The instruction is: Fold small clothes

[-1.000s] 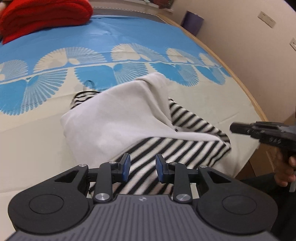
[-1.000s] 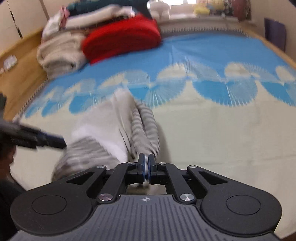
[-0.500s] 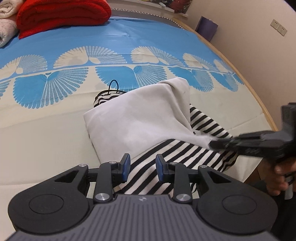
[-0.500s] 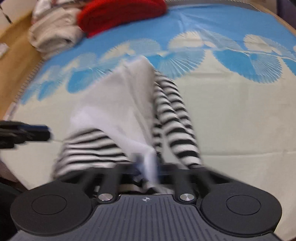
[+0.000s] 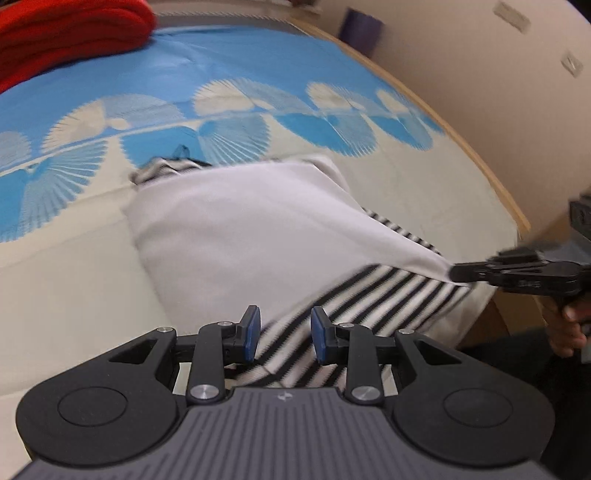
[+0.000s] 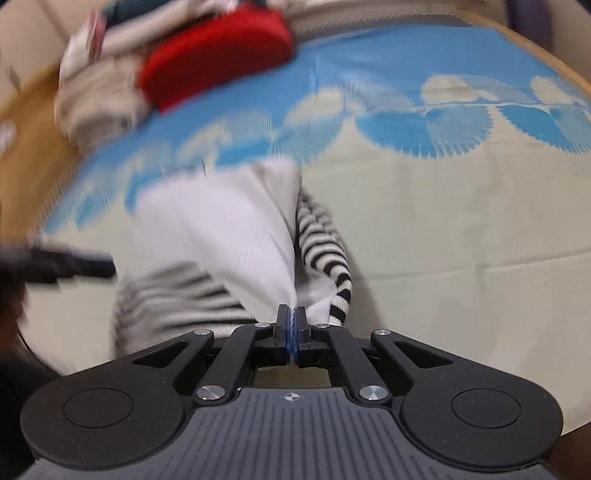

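Red blanket (image 5: 70, 33) sits far left on the bedspread (image 5: 258, 74). Right gripper (image 6: 292, 325) pinches the striped garment's (image 5: 240, 236) white corner near the bed's edge; left gripper (image 5: 282, 334) hovers, spread, empty.

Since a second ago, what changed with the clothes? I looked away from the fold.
The right tongs came in from the side, their jaws have just been closing, and now pinch a corner of the white cloth, drawing it out taut. The left tongs stay open over the striped garment; the bedspread is unchanged.
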The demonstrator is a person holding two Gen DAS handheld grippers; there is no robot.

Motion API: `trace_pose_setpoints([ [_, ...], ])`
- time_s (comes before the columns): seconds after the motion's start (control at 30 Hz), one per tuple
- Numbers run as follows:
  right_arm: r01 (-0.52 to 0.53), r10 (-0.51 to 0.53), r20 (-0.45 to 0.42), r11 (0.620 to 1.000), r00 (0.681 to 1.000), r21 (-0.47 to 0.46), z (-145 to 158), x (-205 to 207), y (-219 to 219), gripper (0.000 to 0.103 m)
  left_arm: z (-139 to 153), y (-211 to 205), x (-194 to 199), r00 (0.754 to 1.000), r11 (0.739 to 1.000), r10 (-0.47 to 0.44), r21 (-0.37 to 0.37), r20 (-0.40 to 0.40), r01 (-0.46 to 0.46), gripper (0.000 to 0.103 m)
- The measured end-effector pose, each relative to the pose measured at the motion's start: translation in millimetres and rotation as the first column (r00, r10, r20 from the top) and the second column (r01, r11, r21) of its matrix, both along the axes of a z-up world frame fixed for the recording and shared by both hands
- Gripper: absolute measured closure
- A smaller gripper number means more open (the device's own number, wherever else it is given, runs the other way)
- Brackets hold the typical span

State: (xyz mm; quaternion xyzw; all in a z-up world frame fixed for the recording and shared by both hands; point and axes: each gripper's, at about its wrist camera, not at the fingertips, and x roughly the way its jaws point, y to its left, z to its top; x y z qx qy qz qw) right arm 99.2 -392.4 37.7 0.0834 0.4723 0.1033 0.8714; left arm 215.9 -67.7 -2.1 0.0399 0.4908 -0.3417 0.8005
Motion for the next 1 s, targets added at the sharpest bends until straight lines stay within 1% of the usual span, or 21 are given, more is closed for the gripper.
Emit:
trace_pose_setpoints([
  [0.07,-0.020,0.019,-0.039,0.999,0.999,-0.043,-11,4,6,0.103,-13,-10,-2,0.998,0.998,-0.052,0.032,-0.041,0.053,0.066],
  [0.1,-0.021,0.017,-0.061,0.998,0.998,-0.060,-16,7,9,0.103,-22,-15,-3,0.996,0.994,-0.071,0.075,-0.059,0.076,0.066],
  [0.17,-0.032,0.021,-0.112,0.995,0.993,-0.096,-31,20,18,0.103,-43,-25,-5,0.992,0.977,-0.099,0.181,-0.072,0.111,0.066],
  [0.2,-0.047,0.032,-0.136,0.993,0.990,-0.110,-37,24,24,0.103,-51,-29,-6,0.992,0.970,-0.106,0.213,-0.072,0.119,0.065],
  [0.27,-0.070,0.045,-0.171,0.988,0.984,-0.141,-46,29,34,0.103,-54,-33,-8,0.991,0.965,-0.124,0.227,-0.055,0.134,0.065],
  [0.3,-0.073,0.045,-0.186,0.987,0.982,-0.145,-49,31,36,0.102,-54,-32,-7,0.990,0.966,-0.124,0.220,-0.061,0.134,0.065],
  [0.33,-0.056,0.033,-0.177,0.990,0.984,-0.128,-47,33,35,0.102,-52,-29,-4,0.991,0.970,-0.114,0.208,-0.074,0.127,0.065],
  [0.4,0.013,-0.018,-0.089,0.998,0.996,-0.061,-32,36,26,0.099,-44,-18,5,0.993,0.982,-0.076,0.164,-0.095,0.091,0.065],
  [0.43,0.066,-0.066,-0.007,0.998,0.998,-0.002,-19,35,17,0.099,-37,-11,9,0.995,0.990,-0.052,0.128,-0.090,0.063,0.064],
  [0.47,0.099,-0.101,0.044,0.994,0.994,0.049,-11,36,9,0.098,-28,-2,15,0.996,0.997,-0.018,0.078,-0.082,0.024,0.062],
  [0.5,0.133,-0.143,0.088,0.985,0.986,0.110,-4,37,0,0.089,-23,8,20,0.997,0.999,0.017,0.033,-0.081,-0.015,0.061],
  [0.53,0.170,-0.189,0.113,0.972,0.975,0.160,-2,39,-7,0.078,-18,17,26,0.995,0.998,0.055,-0.008,-0.085,-0.056,0.060],
  [0.57,0.194,-0.215,0.114,0.966,0.970,0.171,-2,43,-11,0.074,-15,26,31,0.991,0.994,0.099,-0.040,-0.091,-0.103,0.059],
  [0.6,0.222,-0.243,0.108,0.959,0.964,0.175,-4,49,-12,0.071,-14,32,36,0.985,0.987,0.144,-0.052,-0.094,-0.150,0.058],
  [0.67,0.232,-0.256,0.101,0.951,0.961,0.202,-6,63,-11,0.071,-17,40,48,0.970,0.974,0.221,-0.028,-0.102,-0.225,0.058],
  [0.7,0.232,-0.257,0.096,0.948,0.962,0.217,-8,70,-9,0.068,-19,43,52,0.964,0.969,0.245,-0.013,-0.104,-0.248,0.058],
  [0.73,0.234,-0.261,0.094,0.945,0.961,0.229,-11,77,-6,0.060,-20,45,55,0.960,0.965,0.259,-0.005,-0.104,-0.261,0.058],
  [0.8,0.240,-0.269,0.088,0.937,0.959,0.253,-20,97,-2,0.053,-18,51,60,0.955,0.960,0.276,-0.006,-0.107,-0.279,0.058],
  [0.97,0.270,-0.293,0.029,0.911,0.956,0.311,-41,149,9,0.052,-14,58,64,0.946,0.949,0.308,-0.040,-0.102,-0.314,0.058],
  [1.0,0.268,-0.289,0.021,0.910,0.957,0.318,-44,156,11,0.056,-13,62,64,0.943,0.945,0.317,-0.044,-0.105,-0.323,0.058],
])
